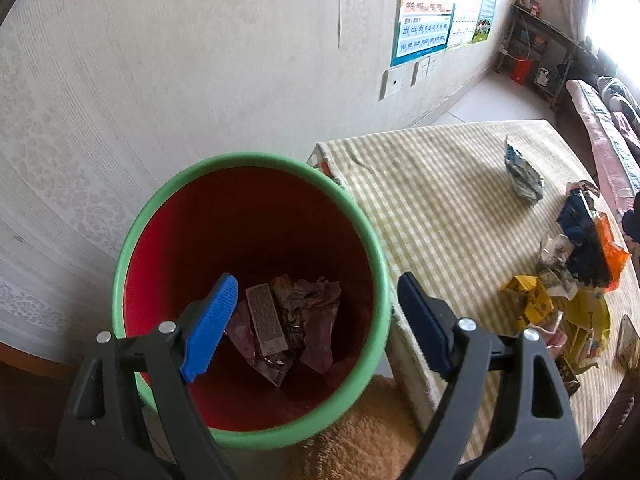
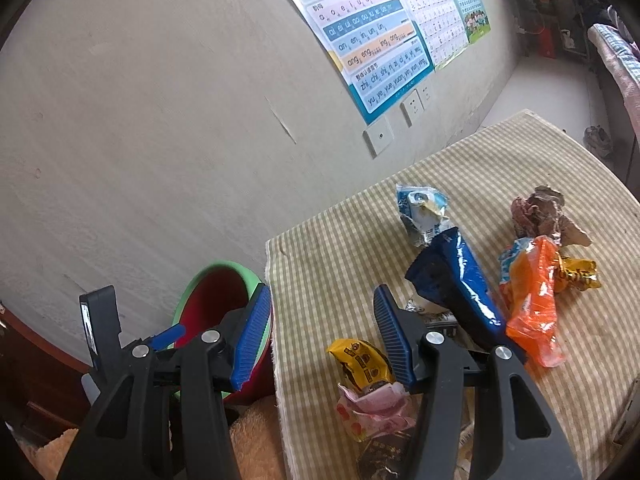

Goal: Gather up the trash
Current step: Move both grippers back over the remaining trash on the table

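Left gripper (image 1: 316,324) nearest, jaws wide apart, nothing between them, hanging over the bin (image 1: 256,438). Bin green-rimmed, red inside, crumpled wrappers (image 1: 288,320) at its bottom; it sits on the floor against the table (image 1: 420,208) edge. Right gripper (image 2: 320,340) about half open, empty, above the table's near edge. Trash on the checked cloth: blue bag (image 2: 460,280), orange bag (image 2: 532,292), yellow wrapper (image 2: 360,364), pink wrapper (image 2: 372,412).

- A checked cloth (image 2: 340,248) is being spread over the table.
- Beside the blue wrapper (image 2: 460,280), an orange wrapper (image 2: 532,300) and yellow packet (image 2: 360,360) are being carried.
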`<state>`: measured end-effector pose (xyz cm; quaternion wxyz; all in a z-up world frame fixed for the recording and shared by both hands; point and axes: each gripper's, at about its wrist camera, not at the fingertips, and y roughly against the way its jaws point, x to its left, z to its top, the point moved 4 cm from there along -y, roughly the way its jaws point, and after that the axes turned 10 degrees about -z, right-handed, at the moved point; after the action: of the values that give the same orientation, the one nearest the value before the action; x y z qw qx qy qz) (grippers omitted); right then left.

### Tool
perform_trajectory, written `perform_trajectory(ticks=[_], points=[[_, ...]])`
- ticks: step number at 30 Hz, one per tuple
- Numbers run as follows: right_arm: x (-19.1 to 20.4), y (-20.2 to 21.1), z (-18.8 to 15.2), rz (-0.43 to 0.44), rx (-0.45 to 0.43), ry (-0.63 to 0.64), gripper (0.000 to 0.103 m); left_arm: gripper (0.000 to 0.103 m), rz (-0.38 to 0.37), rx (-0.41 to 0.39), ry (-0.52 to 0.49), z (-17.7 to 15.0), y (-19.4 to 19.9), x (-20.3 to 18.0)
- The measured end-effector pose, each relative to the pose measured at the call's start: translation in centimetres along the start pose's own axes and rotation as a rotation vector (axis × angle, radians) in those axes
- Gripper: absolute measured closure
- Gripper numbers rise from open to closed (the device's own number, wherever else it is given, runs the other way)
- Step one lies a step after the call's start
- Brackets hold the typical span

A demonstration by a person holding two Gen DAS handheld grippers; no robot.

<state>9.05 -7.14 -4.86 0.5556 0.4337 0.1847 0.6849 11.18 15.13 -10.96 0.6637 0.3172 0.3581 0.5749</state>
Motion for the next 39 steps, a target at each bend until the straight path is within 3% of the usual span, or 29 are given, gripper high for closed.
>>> perform_trajectory(ticks=[18,25,32,36,39], points=[[-6.7,7.1,-1.3,-0.08,-0.102,-0.068,0.044,0.023,-0.082,-0.041,-0.129,-1.2,2.6,-8.5],[-13.3,10.4,-0.7,-0.243,-0.098,-0.078,0.043,0.023,-0.127,-0.083,-0.197,-1.4,4.5,-12.2],[-19.7,10.3,-3.7,-0.317,-0.049,-0.195,0.043,0.023,-0.205,-0.033,-0.252,-2.9,3.6,-16.5],[-19.3,9.0,-5.1,-0.291,-0.012,-0.203,0.043,0.023,-0.216,-0.01,-0.331,-4.0,2.4,-18.7],[-18.1,8.3,-5.7,-0.27,0.009,-0.179,0.043,0.023,-0.226,0.073,-0.274,-3.9,-0.3,-18.1]])
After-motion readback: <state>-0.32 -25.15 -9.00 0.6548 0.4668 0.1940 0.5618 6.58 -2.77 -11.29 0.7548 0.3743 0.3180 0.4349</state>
